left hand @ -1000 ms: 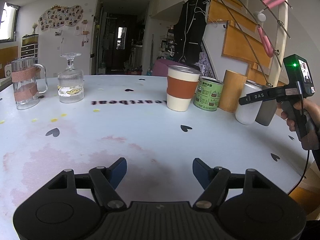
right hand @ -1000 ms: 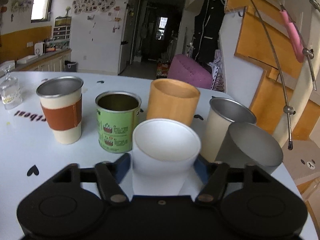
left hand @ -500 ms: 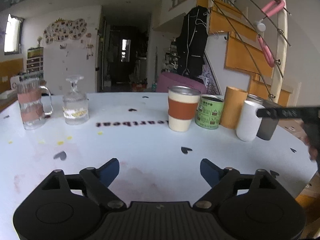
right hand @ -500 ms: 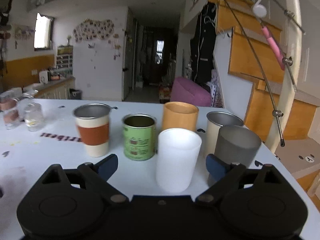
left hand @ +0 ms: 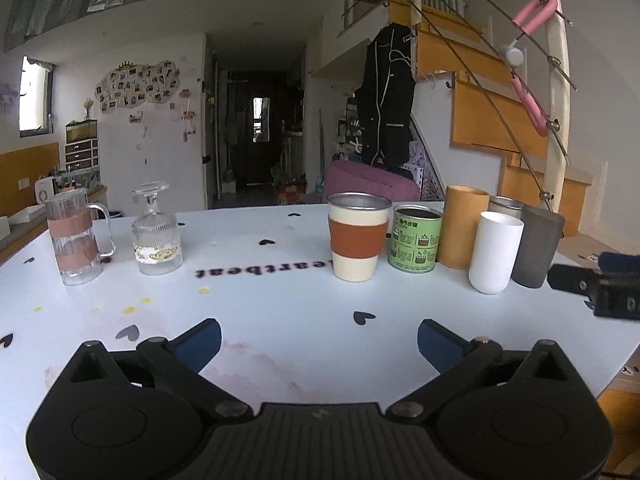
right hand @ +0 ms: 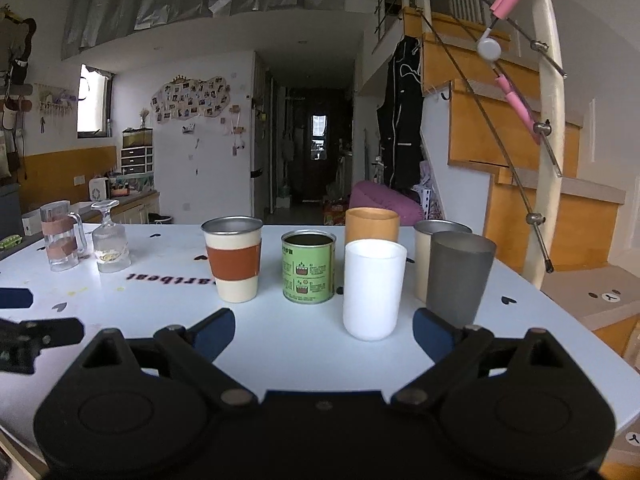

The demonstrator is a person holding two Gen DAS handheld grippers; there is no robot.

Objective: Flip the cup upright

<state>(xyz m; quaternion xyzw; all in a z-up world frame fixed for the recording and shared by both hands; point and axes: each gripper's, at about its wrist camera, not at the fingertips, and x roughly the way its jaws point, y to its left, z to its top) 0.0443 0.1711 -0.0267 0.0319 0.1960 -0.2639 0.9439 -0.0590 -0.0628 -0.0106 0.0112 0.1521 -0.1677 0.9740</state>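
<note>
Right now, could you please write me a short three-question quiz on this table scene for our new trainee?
1. True or false: the tall white plastic cup stands with its mouth up, free of the right gripper.
2. Which item still stands upside down? A) the green printed tin can B) the ribbed clear stemmed glass C) the dark grey metal tumbler
3. Fill in: the left gripper hovers with its jaws ____.

Key: 1 true; 2 B; 3 open.
</note>
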